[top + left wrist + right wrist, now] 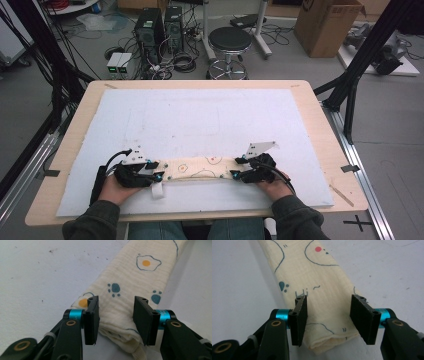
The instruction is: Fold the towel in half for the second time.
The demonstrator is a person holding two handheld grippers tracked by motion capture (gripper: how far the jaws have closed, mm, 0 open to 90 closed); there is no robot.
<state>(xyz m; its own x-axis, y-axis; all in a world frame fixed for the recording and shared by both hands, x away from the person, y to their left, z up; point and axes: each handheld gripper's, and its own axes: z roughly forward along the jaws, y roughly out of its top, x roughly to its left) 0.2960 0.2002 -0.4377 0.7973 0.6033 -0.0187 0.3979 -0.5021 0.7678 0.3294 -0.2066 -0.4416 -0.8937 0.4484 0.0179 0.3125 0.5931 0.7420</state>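
Folded cloth (202,168), soft, light crinkled muslin, lies as a long strip on the counter's white mat (200,120). Left gripper (115,315) and right gripper (327,315) straddle its ends, fingers wide apart, not pinching. Best hold: folded end edges, all layers together.
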